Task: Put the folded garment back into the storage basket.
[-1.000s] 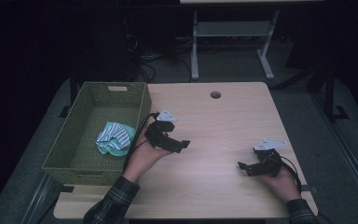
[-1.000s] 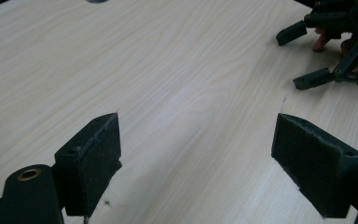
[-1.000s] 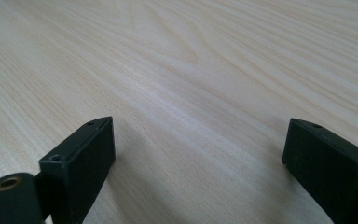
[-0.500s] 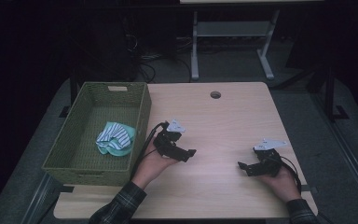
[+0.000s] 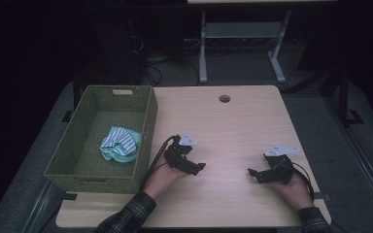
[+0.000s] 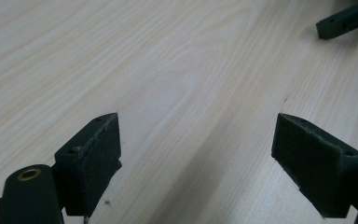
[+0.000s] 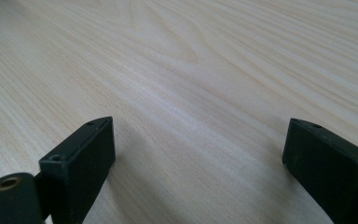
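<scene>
Looking at the worktop (image 5: 223, 131), the cloth (image 5: 120, 143) sits bunched in the green basket (image 5: 148, 121), and the left gripper (image 5: 194, 167) has pulled back from it, both it and the right gripper (image 5: 253, 174) spread and empty, so the drop looks done.

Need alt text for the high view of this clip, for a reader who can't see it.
A person's hands hold the left gripper and right gripper, both open and empty, low over a light wooden table. At the table's left stands a green woven basket with a striped cloth crumpled inside.
</scene>
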Demonstrator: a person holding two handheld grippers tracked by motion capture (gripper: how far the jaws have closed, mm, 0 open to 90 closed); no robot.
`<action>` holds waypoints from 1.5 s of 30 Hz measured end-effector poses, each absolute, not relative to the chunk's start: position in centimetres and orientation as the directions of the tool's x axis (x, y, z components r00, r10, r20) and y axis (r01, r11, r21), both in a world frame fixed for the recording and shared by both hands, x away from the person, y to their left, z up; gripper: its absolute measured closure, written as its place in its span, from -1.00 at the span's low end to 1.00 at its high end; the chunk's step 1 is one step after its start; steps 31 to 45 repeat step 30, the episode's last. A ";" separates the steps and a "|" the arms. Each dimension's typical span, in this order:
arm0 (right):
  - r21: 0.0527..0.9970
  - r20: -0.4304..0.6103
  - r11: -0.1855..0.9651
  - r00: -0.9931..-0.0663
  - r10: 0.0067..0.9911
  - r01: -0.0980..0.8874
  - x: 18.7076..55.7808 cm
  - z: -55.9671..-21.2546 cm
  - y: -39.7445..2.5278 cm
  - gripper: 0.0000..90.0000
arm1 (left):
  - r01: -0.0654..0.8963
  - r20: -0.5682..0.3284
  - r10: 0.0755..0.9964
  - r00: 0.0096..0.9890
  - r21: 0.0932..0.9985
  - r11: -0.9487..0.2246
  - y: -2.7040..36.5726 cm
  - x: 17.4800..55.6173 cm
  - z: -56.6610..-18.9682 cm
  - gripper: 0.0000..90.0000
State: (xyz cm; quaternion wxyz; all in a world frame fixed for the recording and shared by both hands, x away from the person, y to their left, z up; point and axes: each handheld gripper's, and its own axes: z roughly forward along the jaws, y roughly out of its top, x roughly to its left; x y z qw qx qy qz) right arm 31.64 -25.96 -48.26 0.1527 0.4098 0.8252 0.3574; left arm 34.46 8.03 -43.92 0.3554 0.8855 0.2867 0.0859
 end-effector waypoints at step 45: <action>0.716 0.040 0.409 -0.618 0.785 0.566 31.6 -48.3 -26.0 -0.81 | 0.390 0.007 0.565 0.825 0.716 -0.579 8.4 34.1 -47.8 -0.71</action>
